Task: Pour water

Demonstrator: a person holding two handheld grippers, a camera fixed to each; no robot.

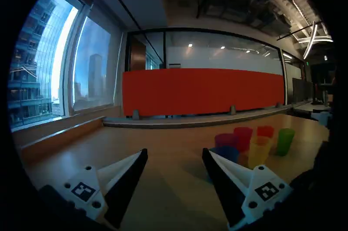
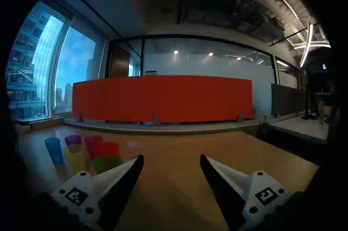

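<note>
Several translucent cups stand in a cluster on the wooden table (image 1: pixel 174 144). In the left gripper view they sit right of centre: a yellow cup (image 1: pixel 259 150), a green cup (image 1: pixel 285 141), a red cup (image 1: pixel 243 138), a purple cup (image 1: pixel 226 140) and a blue cup (image 1: pixel 228 153) just behind my right finger. My left gripper (image 1: pixel 175 161) is open and holds nothing. In the right gripper view the cluster lies at the lower left: blue cup (image 2: pixel 54 149), yellow cup (image 2: pixel 75 159), green cup (image 2: pixel 106 162). My right gripper (image 2: pixel 171 163) is open with nothing between its fingers.
A long red divider panel (image 1: pixel 202 91) stands along the far edge of the table, with glass walls behind it. Tall windows (image 1: pixel 52 74) run along the left. Another desk (image 2: pixel 300 127) with a dark screen stands to the right.
</note>
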